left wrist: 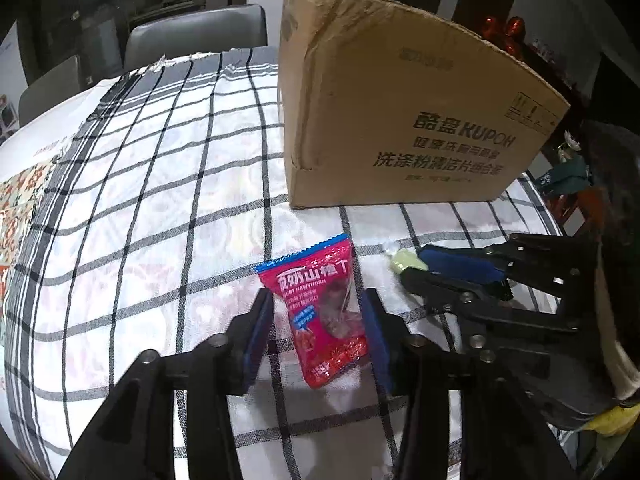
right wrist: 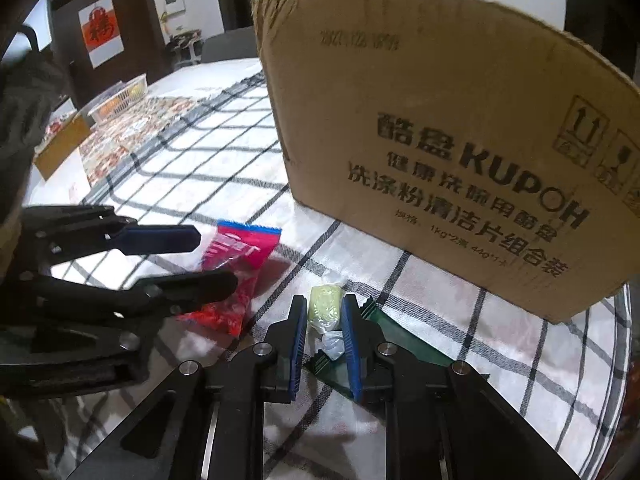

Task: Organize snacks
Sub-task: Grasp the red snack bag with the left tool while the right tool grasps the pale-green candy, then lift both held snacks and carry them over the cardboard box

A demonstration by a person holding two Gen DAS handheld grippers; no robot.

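A red hawthorn snack packet (left wrist: pixel 326 312) with a blue top edge lies on the checked tablecloth (left wrist: pixel 160 200). My left gripper (left wrist: pixel 318 304) is open with its blue pads on either side of the packet. In the right wrist view the packet (right wrist: pixel 236 268) lies left of centre, with the left gripper (right wrist: pixel 218 258) straddling it. My right gripper (right wrist: pixel 324 308) is shut on a pale yellow-green wrapped candy (right wrist: pixel 325 307), low over the cloth; it also shows in the left wrist view (left wrist: pixel 404 270). A green packet (right wrist: pixel 400 340) lies under the right finger.
A tall brown cardboard box (left wrist: pixel 400 112) stands just behind the snacks, also in the right wrist view (right wrist: pixel 460 140). A white basket (right wrist: pixel 120 96) and a small brown box (right wrist: pixel 60 144) sit at the table's far left. Grey chairs (left wrist: pixel 196 36) stand beyond the table.
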